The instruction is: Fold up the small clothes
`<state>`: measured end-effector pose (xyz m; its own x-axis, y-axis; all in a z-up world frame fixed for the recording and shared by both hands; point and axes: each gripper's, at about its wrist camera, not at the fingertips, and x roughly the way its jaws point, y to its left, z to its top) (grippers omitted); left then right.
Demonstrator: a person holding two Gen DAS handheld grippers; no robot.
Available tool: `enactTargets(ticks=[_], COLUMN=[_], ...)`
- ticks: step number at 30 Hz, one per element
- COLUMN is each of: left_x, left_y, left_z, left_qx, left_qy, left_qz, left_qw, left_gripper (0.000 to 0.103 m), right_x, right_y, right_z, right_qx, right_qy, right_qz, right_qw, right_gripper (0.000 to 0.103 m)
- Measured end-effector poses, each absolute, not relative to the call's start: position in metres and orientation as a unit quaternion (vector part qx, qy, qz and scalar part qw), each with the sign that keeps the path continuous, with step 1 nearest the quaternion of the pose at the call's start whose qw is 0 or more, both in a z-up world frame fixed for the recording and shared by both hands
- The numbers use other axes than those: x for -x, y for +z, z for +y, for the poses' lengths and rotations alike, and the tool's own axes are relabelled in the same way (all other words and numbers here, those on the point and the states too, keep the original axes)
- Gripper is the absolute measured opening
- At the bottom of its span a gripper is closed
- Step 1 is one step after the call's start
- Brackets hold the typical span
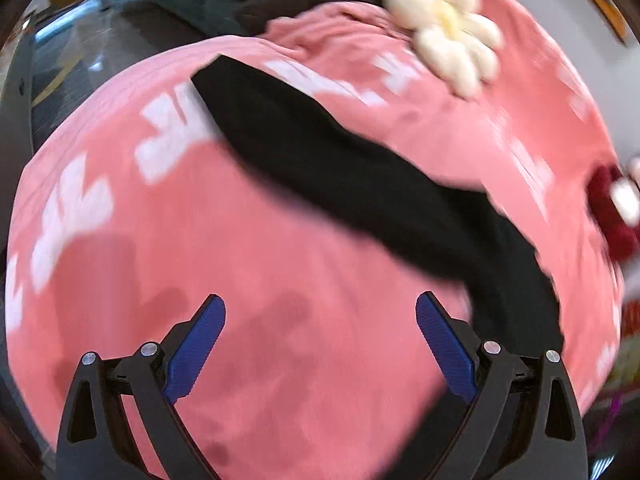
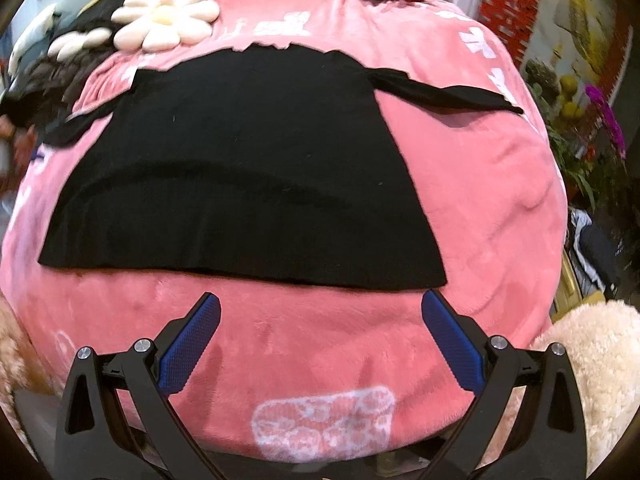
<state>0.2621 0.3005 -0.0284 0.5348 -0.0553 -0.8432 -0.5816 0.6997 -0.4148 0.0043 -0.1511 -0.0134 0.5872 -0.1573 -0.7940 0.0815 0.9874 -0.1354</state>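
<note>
I see a pink blanket (image 2: 460,200) with white prints filling both views. On it lies a black top (image 2: 240,168), spread flat, hem nearest my right gripper (image 2: 320,308), thin sleeves stretched out to either side. A cream flower cushion (image 2: 166,16) sits beyond it. My left gripper (image 1: 320,312) hovers over bare blanket. Both grippers are spread wide, holding nothing.
</note>
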Motion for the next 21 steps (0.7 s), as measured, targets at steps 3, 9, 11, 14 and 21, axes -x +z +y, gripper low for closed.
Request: enactTargets(ticks=[3, 9, 11, 14, 21], left_x=[-0.295, -0.332, -0.340, -0.352, -0.375], left_y=[-0.057, -0.092, -0.091, -0.069, 0.073], left_z=[0.341, 0.382, 0.384, 0.378, 0.262], left_qx=[0.398, 0.439, 0.420, 0.375, 0.220], left_qy=[0.200, 0.251, 0.267, 0.244, 0.149], left_qz=[0.467, 0.467, 0.465, 0.442, 0.340], left_qw=[0.764, 0.725, 0.732, 0.777, 0.902], left_gripper=[0.094, 0.084, 0.056, 0.001, 0.001], right_x=[-0.015, -0.029, -0.032, -0.034, -0.032], right_y=[-0.019, -0.033, -0.038, -0.042, -0.039], right_z=[-0.147, -0.143, -0.145, -0.148, -0.155], right_qx=[0.052, 0.065, 0.060, 0.049, 0.019], right_qy=[-0.061, -0.053, -0.053, -0.052, -0.046], right_qz=[0.463, 0.489, 0.497, 0.506, 0.496], right_qw=[0.883, 0.868, 0.864, 0.859, 0.867], right_gripper=[0.098, 0.098, 0.098, 0.098, 0.098])
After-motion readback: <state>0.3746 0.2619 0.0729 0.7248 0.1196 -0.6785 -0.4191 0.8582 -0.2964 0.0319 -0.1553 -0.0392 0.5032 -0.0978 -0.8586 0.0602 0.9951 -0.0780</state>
